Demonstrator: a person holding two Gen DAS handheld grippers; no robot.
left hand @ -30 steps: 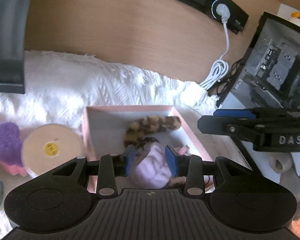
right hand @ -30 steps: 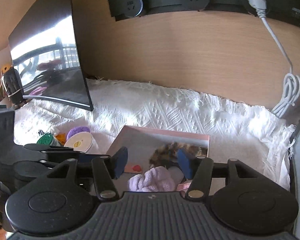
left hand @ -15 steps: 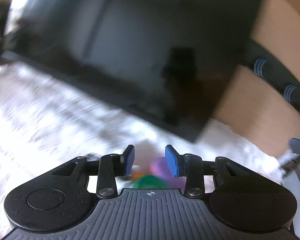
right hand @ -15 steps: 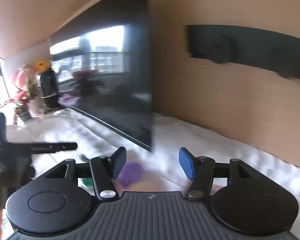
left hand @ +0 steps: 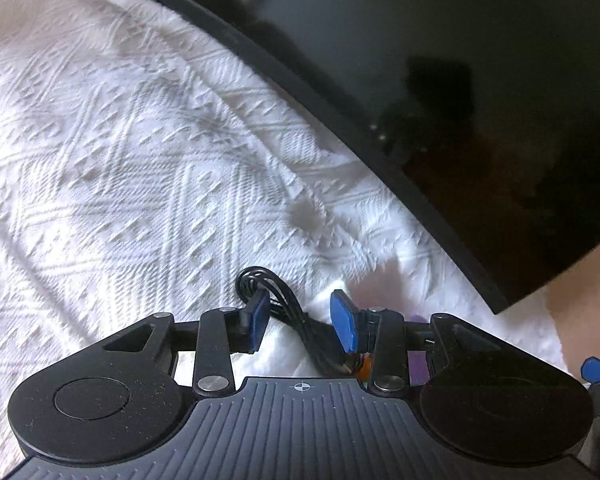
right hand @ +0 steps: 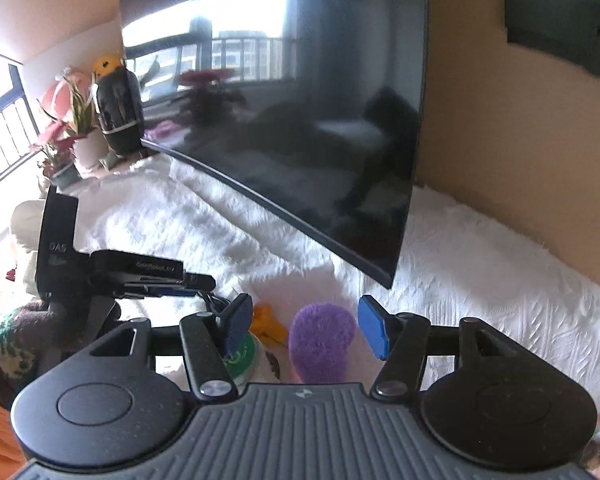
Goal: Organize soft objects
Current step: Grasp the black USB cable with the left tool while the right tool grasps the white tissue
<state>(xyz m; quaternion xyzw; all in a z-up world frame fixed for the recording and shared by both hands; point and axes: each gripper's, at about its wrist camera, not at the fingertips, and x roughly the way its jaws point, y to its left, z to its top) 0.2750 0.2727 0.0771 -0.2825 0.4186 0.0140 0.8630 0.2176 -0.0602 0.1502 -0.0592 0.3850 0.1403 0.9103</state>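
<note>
My left gripper (left hand: 300, 320) hangs open over the white textured cloth (left hand: 140, 160). A coiled black cable (left hand: 278, 300) lies on the cloth between its blue pads, and neither pad presses on it. My right gripper (right hand: 306, 330) is open too. A fluffy purple soft object (right hand: 322, 340) sits below the gap between its fingers, clear of both pads. An orange-yellow soft item (right hand: 268, 324) and a round green-labelled thing (right hand: 240, 356) lie just left of it. In the right wrist view the left gripper (right hand: 208, 280) reaches in from the left, close to that pile.
A large curved dark monitor (right hand: 300, 120) stands on the cloth right behind the pile, and its lower edge (left hand: 380, 168) runs close over the cable. Potted plants (right hand: 72, 128) and a dark vase (right hand: 118, 112) stand far left. A knitted sleeve (right hand: 4, 340) shows at the left edge.
Both grippers have swung left, away from the pink box with the lilac and leopard-print soft things, to the pile by the monitor. The box is out of view. Neither gripper's gap looks different.
</note>
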